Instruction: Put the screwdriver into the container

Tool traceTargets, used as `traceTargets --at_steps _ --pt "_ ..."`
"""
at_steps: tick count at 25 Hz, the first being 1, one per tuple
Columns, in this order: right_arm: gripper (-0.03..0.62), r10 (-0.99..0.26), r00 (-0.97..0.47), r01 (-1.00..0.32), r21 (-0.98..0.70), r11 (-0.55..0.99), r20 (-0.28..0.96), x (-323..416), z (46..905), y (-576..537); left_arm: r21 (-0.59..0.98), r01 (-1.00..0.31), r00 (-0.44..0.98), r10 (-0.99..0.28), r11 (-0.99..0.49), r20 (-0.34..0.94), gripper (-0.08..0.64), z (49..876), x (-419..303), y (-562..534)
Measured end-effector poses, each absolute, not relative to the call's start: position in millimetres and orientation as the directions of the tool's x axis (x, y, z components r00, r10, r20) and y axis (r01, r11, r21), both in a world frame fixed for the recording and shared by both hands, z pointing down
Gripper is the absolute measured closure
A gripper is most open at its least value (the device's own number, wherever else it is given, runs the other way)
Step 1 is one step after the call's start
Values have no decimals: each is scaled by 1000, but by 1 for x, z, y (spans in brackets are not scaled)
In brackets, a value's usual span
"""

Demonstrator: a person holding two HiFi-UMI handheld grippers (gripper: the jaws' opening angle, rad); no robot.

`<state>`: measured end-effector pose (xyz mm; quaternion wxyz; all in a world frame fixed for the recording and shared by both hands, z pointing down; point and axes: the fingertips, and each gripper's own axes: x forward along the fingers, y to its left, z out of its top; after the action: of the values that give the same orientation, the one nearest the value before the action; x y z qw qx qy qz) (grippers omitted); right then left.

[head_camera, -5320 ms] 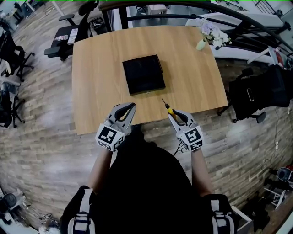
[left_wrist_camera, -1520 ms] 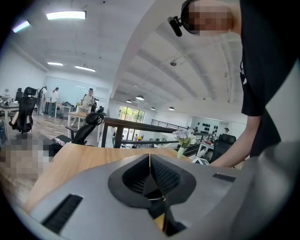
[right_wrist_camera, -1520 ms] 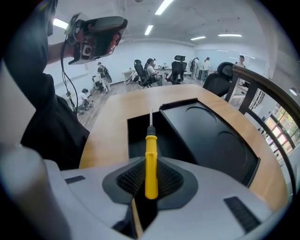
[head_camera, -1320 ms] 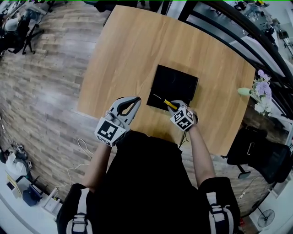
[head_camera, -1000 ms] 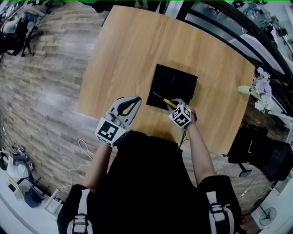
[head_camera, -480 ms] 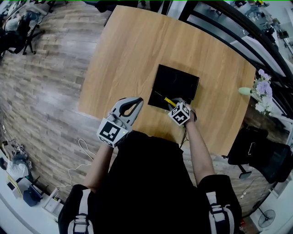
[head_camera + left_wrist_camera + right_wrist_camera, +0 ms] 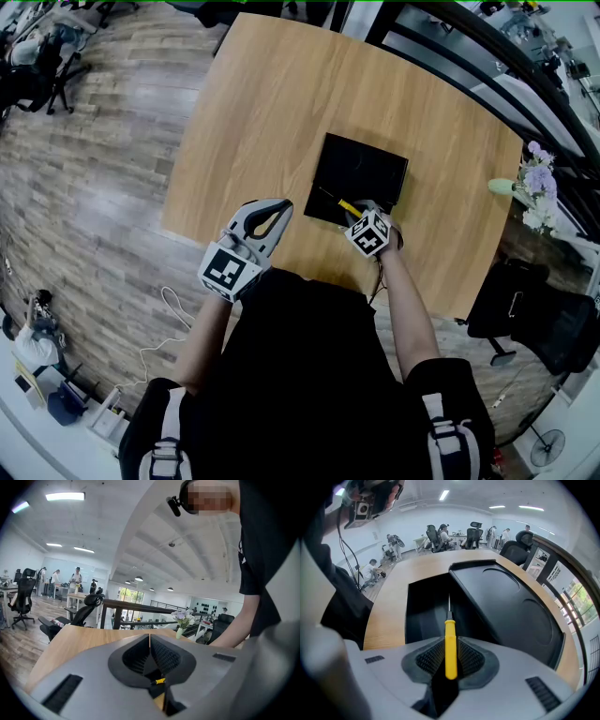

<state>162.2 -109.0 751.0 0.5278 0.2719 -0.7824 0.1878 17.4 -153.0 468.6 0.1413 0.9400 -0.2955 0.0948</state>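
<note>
Wood table [image 7: 262, 103], black container [image 7: 367, 169], plank floor [image 7: 94, 178]

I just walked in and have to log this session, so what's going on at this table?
A person stands at a wooden table with a gripper in each hand. The right gripper is shut on a yellow-handled screwdriver, whose tip points over the black container. The left gripper is shut and empty, off to the container's side. The screwdriver has not yet been let go.
</note>
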Motion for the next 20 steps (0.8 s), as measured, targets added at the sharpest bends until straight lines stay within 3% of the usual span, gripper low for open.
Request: traceTargets --at_steps 20 --pt "471 -258 -303 -642 4 767 917 163 740 -112 212 -562 822 -511 -799 252 532 467 19 -155"
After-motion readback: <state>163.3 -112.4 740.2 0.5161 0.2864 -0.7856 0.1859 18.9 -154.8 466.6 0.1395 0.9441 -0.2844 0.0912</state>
